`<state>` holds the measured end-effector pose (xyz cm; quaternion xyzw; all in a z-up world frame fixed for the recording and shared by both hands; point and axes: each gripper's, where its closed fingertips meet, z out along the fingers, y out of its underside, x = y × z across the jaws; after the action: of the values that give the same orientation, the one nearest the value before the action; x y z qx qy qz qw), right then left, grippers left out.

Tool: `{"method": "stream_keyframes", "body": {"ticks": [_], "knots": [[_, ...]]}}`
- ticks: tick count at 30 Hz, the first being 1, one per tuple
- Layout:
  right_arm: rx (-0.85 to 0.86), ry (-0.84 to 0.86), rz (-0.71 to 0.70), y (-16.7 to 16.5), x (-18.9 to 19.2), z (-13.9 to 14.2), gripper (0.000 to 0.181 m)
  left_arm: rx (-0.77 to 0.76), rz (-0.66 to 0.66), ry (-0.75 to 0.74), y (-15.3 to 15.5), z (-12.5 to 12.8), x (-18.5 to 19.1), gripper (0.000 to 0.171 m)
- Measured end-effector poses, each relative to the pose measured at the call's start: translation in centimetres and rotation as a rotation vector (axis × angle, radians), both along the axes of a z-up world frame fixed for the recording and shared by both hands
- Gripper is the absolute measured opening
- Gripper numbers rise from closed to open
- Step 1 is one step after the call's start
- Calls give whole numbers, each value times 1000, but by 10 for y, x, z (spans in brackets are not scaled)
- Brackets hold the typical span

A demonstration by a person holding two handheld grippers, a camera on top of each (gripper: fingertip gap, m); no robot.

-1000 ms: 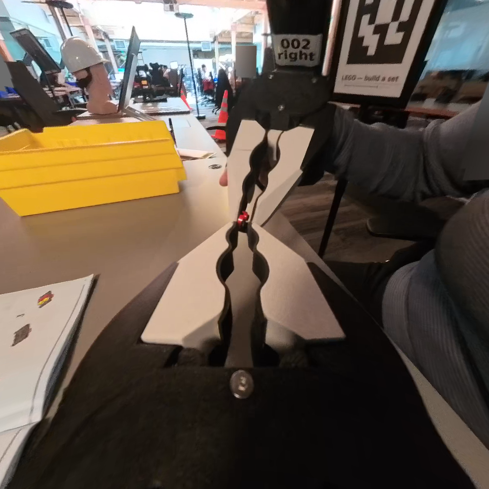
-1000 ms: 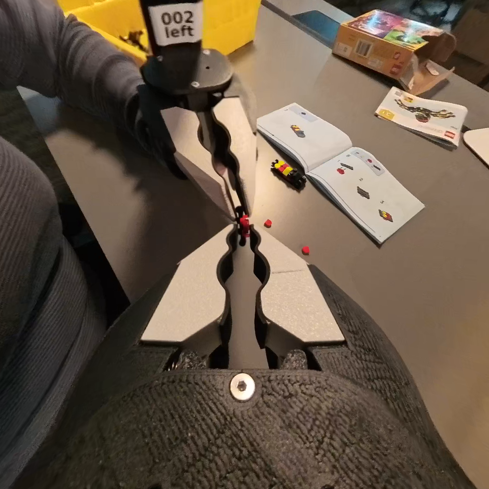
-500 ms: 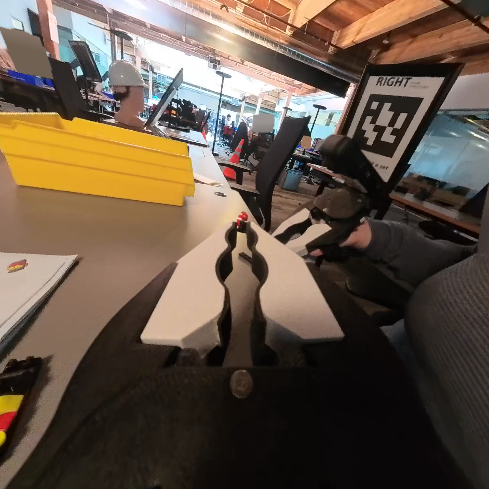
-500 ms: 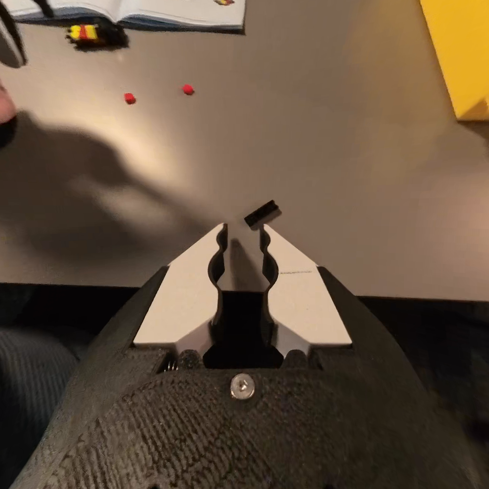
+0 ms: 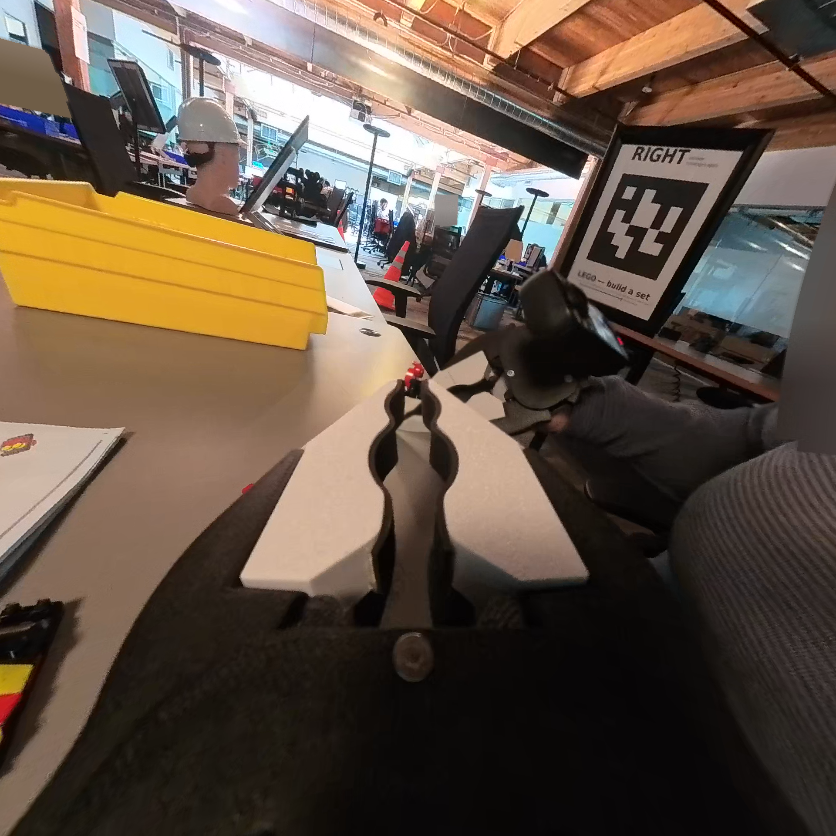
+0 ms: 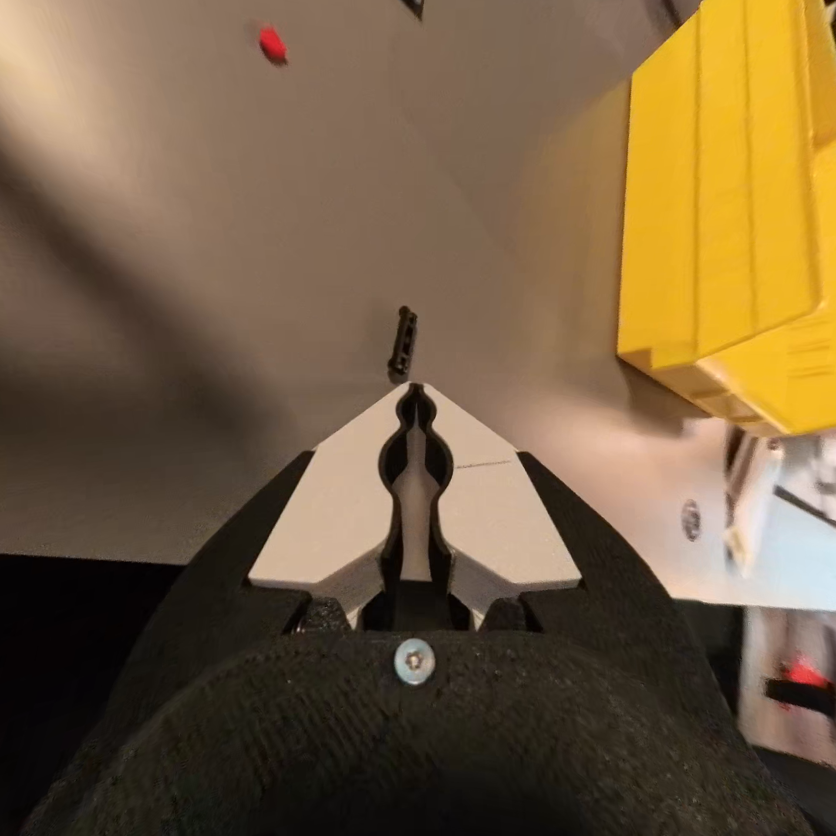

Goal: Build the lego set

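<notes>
My left gripper (image 5: 412, 385) is shut on a tiny red lego piece (image 5: 412, 374) and holds it above the grey table (image 5: 181, 407), near the table's edge. My right gripper (image 6: 414, 384) has its jaws closed. A thin black lego piece (image 6: 404, 339) sticks out straight ahead from its tips, apparently pinched at its near end. In the left wrist view the right gripper (image 5: 470, 389) sits low, just right of the left fingertips. A black, yellow and red lego assembly (image 5: 18, 656) lies at the lower left. A loose red piece (image 6: 273, 44) lies on the table.
A yellow bin (image 5: 158, 271) stands on the table; it also shows in the right wrist view (image 6: 724, 226). An open instruction booklet (image 5: 45, 479) lies at the left. Another small red piece (image 5: 247, 487) lies beside my left gripper. An office chair (image 5: 470, 271) stands beyond the table edge. Some 20 cm of space lies between my two pairs of fingers.
My right gripper has closed from open, and the black piece that lay crosswise ahead of it now points out from its tips. The right view has turned. My left gripper still holds the red piece.
</notes>
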<state>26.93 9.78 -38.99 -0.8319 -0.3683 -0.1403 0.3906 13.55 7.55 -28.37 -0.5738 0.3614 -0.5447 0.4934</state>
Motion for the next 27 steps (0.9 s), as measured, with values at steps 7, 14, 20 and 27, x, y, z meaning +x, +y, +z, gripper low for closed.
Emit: {"method": "stream_keyframes", "body": {"ticks": [7,14,20,27], "knots": [[-129,501,-25,3,-18,3,27,-39,-24,-18,1,0,0,5],[-35,286,71,7,-21,0,6,-96,-32,-41,6,0,-2,5],[297,-427,491,19,-37,16,6,-156,-30,-59,12,-1,-4,6],[656,-1258,1042,12,-57,10,5,-177,-34,-63,13,-2,-4,5]]}}
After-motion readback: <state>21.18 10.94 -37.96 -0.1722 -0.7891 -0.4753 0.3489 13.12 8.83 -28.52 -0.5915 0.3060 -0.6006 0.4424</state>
